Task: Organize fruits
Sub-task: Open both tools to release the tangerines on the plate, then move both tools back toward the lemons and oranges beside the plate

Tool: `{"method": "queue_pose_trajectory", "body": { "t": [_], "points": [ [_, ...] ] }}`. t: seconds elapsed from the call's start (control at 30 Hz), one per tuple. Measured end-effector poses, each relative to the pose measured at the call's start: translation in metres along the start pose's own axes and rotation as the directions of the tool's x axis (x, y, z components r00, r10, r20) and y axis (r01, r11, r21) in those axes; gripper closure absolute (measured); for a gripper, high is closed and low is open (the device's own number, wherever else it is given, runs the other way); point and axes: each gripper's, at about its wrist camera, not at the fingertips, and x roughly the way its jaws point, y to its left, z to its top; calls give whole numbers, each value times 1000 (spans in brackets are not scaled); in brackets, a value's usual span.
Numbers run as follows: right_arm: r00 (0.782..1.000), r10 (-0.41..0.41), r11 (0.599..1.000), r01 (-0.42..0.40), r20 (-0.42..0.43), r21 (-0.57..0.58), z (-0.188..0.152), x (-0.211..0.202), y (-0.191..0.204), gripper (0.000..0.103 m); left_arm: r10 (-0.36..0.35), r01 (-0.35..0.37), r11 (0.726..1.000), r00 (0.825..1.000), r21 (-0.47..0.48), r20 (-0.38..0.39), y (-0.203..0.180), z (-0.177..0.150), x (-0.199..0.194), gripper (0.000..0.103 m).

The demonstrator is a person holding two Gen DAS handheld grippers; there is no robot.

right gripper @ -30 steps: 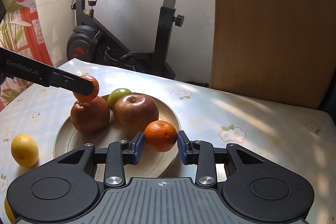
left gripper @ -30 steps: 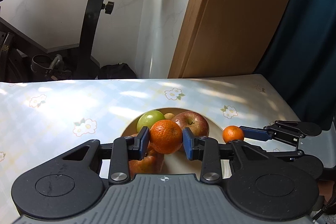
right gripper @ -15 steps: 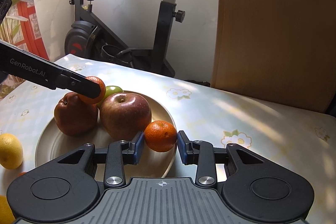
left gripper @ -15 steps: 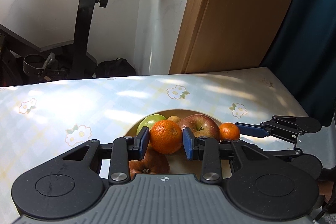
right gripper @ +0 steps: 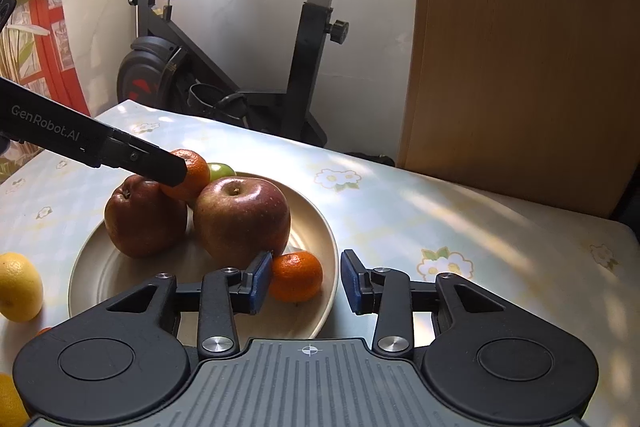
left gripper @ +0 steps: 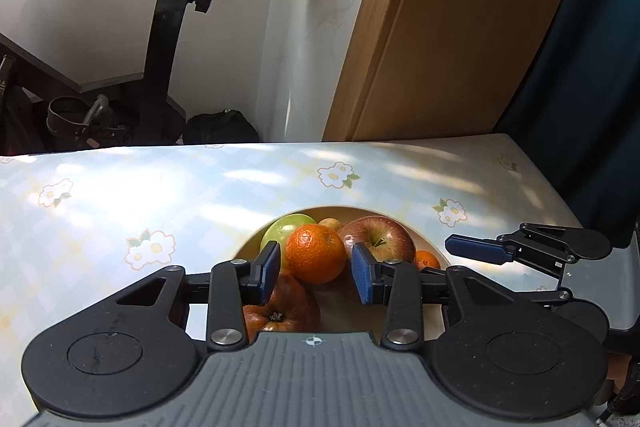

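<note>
Both tools just let go: left tool (left gripper: 314, 271) and right tool (right gripper: 304, 282) gape around small orange mandarins (left gripper: 316, 253) on the beige round plate (right gripper: 320, 227); yellow lemon (right gripper: 18, 287) waits on the bench.

You see: glossy, flower-printed tablecloth (right gripper: 400, 211); smooth matt beige plate (right gripper: 320, 227); shiny red apple (right gripper: 242, 219); dimpled-skinned mandarin (left gripper: 316, 253); matt wood-grain panel (right gripper: 520, 67).

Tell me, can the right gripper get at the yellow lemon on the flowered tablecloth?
Probably yes: the yellow lemon lies bare beside the beige plate, nothing over it, though the right gripper must first clear the small orange mandarin.
</note>
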Motion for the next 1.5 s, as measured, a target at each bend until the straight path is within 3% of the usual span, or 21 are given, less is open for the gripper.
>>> {"method": "queue_pose_trajectory", "body": {
  "t": [0.3,0.43,0.7,0.8,1.0,1.2,1.5],
  "points": [
    [998,22,992,-29,58,122,-20,-41,0,68,41,-39,998,999,-56,36,3,-17,-37,61],
    [997,26,990,-37,74,138,-37,-62,15,64,32,-26,995,998,-99,59,5,-34,-60,61],
    [994,13,976,-36,110,213,-64,-100,38,64,111,-102,989,990,-104,83,4,-77,-100,61],
    [994,3,975,-26,107,221,-72,-110,44,64,111,-100,986,990,-130,83,5,-92,-107,61],
    [996,1,981,-18,87,194,-84,-125,63,64,144,-132,984,984,-120,101,-4,-111,-121,52],
    [998,4,988,-14,66,155,-92,-130,81,65,124,-112,987,986,-115,109,-9,-127,-134,52],
    [999,22,993,-27,48,112,-93,-132,100,65,160,-142,978,980,-150,116,5,-141,-146,52]
  ]
}}
